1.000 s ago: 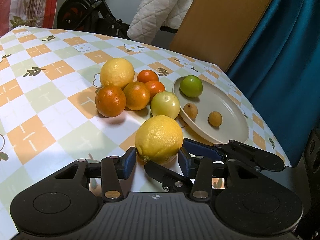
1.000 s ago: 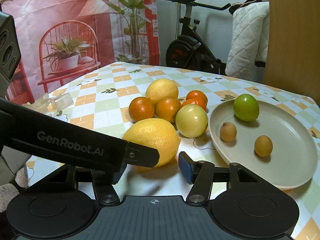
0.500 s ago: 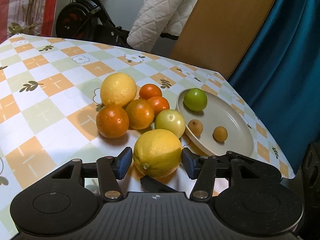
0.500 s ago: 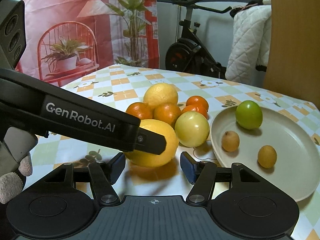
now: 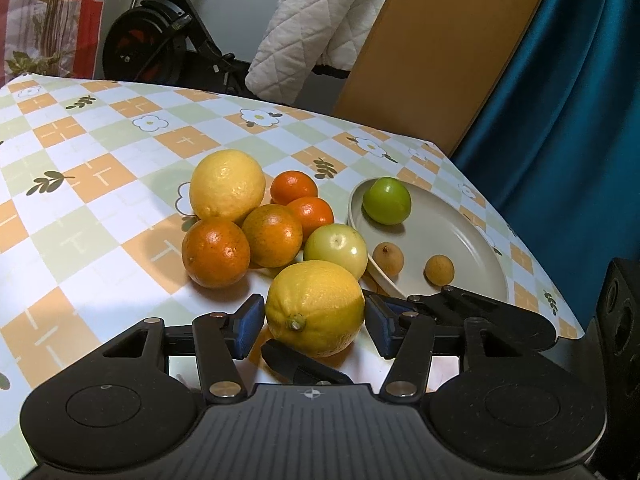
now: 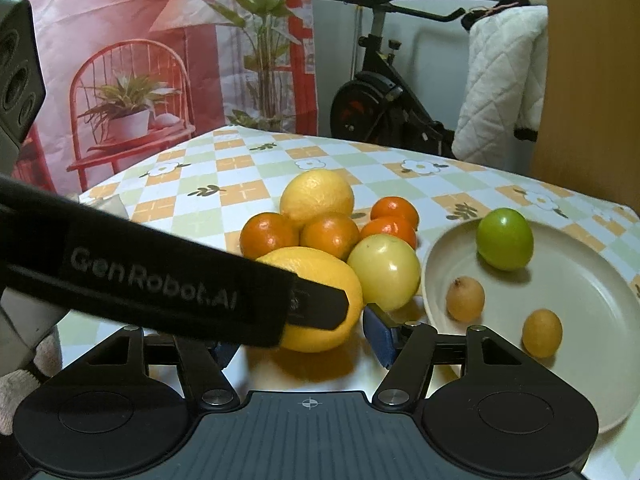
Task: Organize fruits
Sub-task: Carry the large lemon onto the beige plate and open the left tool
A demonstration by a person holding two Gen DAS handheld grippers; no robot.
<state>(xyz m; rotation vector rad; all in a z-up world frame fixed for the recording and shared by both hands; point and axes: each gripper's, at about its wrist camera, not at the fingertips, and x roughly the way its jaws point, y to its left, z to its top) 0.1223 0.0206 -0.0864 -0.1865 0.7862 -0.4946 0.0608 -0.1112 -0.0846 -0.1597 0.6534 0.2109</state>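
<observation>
A large lemon (image 5: 316, 308) (image 6: 320, 280) rests on the checked tablecloth, in front of a pile of oranges (image 5: 216, 252), tangerines (image 5: 312, 214), a second lemon (image 5: 227, 186) and a pale green fruit (image 5: 336, 248). My left gripper (image 5: 314, 328) stands open around the near lemon, its blue pads just off the peel. My right gripper (image 6: 302, 344) also straddles this lemon, jaws opening, with a gap at the right pad (image 6: 380, 336); its left pad is hidden behind the left gripper's finger (image 6: 160, 280). The beige plate (image 5: 460, 240) holds a green fruit (image 5: 387, 201) and two small brown fruits (image 5: 439, 270).
The table's right edge (image 5: 560, 312) runs close behind the plate, with a blue curtain (image 5: 560, 120) beyond. A wooden board (image 5: 440, 60), a quilted white cloth (image 5: 320, 28) and an exercise bike (image 5: 160, 40) stand behind the table. A gloved hand (image 6: 16, 392) shows at the lower left.
The left jaws have widened off the lemon, which now sits on the cloth. The right gripper has moved in around the same lemon, and its jaws have spread a little.
</observation>
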